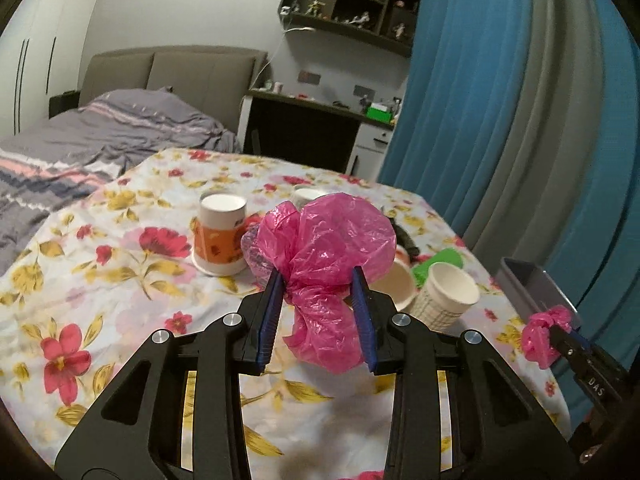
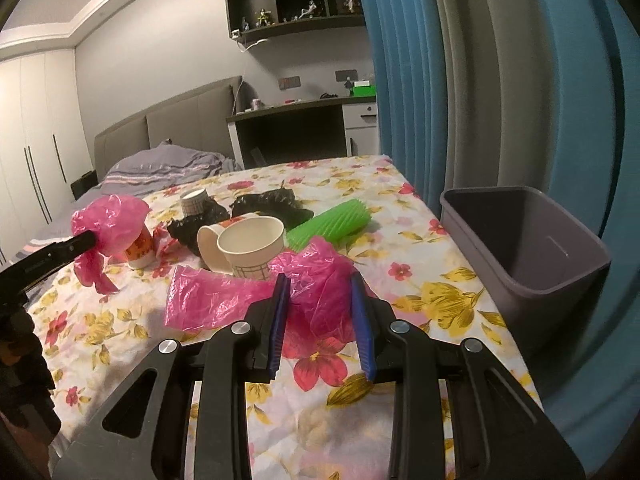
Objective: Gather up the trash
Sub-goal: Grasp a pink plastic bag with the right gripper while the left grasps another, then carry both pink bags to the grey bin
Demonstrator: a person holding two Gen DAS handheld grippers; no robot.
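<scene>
1. The bin point(image 2: 532, 240) at the table's point(image 2: 452, 296) right edge looks empty; nothing collected yet.
2. Left gripper point(image 1: 318, 280) pinches a pink bag point(image 1: 328, 240), lifted.
3. Right gripper point(image 2: 318, 284) grips another pink wrapper point(image 2: 316, 280).
4. Cups point(image 2: 252, 248), black bags point(image 2: 272, 206) and a green roller point(image 2: 332, 222) remain.

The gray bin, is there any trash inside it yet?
No, the right wrist view shows the gray bin holding nothing, only bare inner walls and floor.

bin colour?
Grey bin, plain and unpatterned; the right wrist view shows it best.
</scene>
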